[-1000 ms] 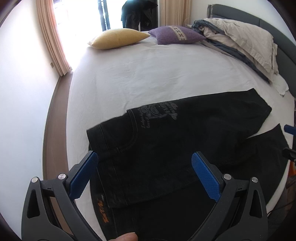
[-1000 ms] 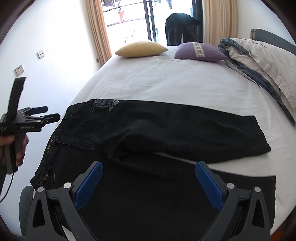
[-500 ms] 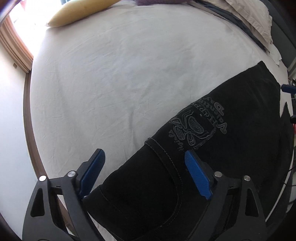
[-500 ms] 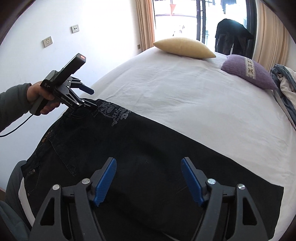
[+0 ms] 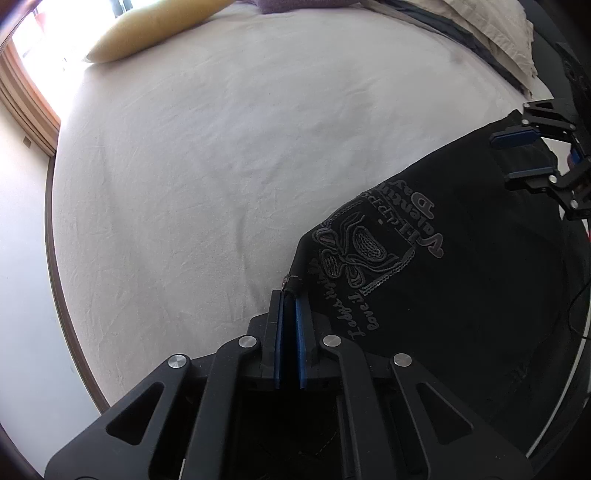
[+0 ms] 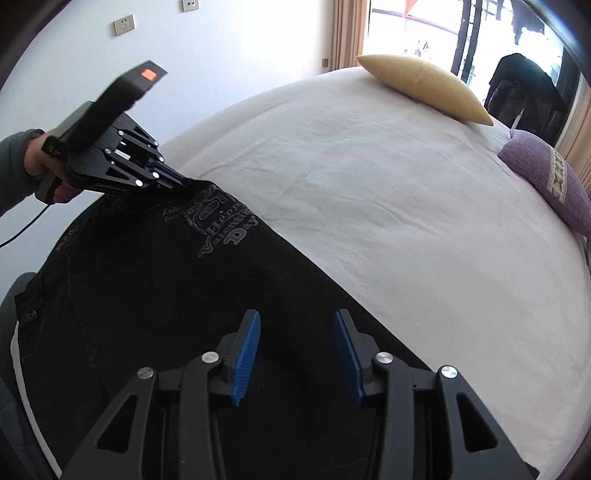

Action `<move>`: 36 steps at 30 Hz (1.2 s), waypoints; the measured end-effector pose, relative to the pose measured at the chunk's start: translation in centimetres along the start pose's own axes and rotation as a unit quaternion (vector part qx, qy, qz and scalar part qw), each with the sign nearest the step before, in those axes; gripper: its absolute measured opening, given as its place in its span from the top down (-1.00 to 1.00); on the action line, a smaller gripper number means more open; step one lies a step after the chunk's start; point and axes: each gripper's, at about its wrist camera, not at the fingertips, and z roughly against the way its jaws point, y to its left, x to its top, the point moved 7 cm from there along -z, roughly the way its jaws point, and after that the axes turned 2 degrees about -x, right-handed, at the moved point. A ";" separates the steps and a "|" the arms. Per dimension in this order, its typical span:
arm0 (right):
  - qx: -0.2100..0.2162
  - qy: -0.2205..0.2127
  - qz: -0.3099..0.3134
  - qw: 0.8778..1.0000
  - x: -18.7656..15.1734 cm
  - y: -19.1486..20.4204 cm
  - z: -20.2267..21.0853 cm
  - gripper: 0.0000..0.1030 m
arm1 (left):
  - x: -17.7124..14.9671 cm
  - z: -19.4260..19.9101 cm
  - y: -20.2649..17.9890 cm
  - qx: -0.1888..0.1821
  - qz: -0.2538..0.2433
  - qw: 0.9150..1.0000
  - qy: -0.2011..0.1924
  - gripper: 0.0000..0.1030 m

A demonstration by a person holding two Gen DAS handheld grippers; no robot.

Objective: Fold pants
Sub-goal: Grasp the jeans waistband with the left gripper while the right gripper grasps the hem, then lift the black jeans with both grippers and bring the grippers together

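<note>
Black pants [image 5: 443, 280] with a grey embroidered print lie on the white bed; they also show in the right wrist view [image 6: 155, 288]. My left gripper [image 5: 289, 295] is shut on the waistband corner of the pants; it also shows in the right wrist view [image 6: 183, 181], pinching that corner. My right gripper [image 6: 297, 325] is open, its blue pads low over the far edge of the pants leg; it also shows in the left wrist view [image 5: 524, 155] over the leg.
White bed sheet [image 6: 369, 177] stretches beyond the pants. A yellow pillow [image 6: 421, 86] and a purple cushion [image 6: 550, 177] lie at the far side. Rumpled bedding [image 5: 491, 33] lies at the head. A white wall [image 6: 221, 48] with sockets stands left of the bed.
My left gripper has closed on the waistband corner. My right gripper has narrowed its opening and moved lower over the pants leg.
</note>
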 end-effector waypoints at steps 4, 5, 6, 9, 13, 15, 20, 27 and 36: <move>-0.002 0.018 0.021 1.000 0.9 -0.6 -1.3 0.21 | -0.3 1.5 -0.9 0.015 -0.008 0.999 -0.045 0.92; -0.004 0.020 0.024 1.000 1.1 -0.8 -1.5 0.21 | -0.5 2.0 -1.3 0.023 -0.016 0.998 -0.056 0.92; -0.005 0.021 0.029 0.999 1.4 -0.9 -1.6 0.21 | -0.9 2.7 -1.6 0.036 -0.028 0.997 -0.066 0.92; -0.001 0.024 0.042 0.999 2.0 -1.1 -1.8 0.21 | -1.9 4.3 -2.1 0.047 -0.047 0.994 -0.086 0.92; -0.003 0.052 0.062 0.997 1.9 -1.3 -2.7 0.21 | -2.4 5.4 -2.4 0.049 -0.052 0.992 -0.104 0.92; -0.005 0.063 0.067 0.996 1.8 -1.2 -3.1 0.21 | -2.9 6.1 -2.6 0.047 -0.055 0.991 -0.109 0.92; 0.013 0.055 0.080 0.995 2.6 -0.1 -3.1 0.22 | -4.0 6.9 -2.8 0.045 -0.058 0.991 -0.108 0.92; 0.003 0.075 0.099 0.992 2.7 0.7 -3.9 0.66 | -3.8 6.5 -2.9 0.039 -0.056 0.992 -0.108 0.92; -0.005 0.062 0.097 0.993 3.1 0.8 -3.3 0.92 | -3.5 6.3 -2.9 0.041 -0.047 0.992 -0.109 0.92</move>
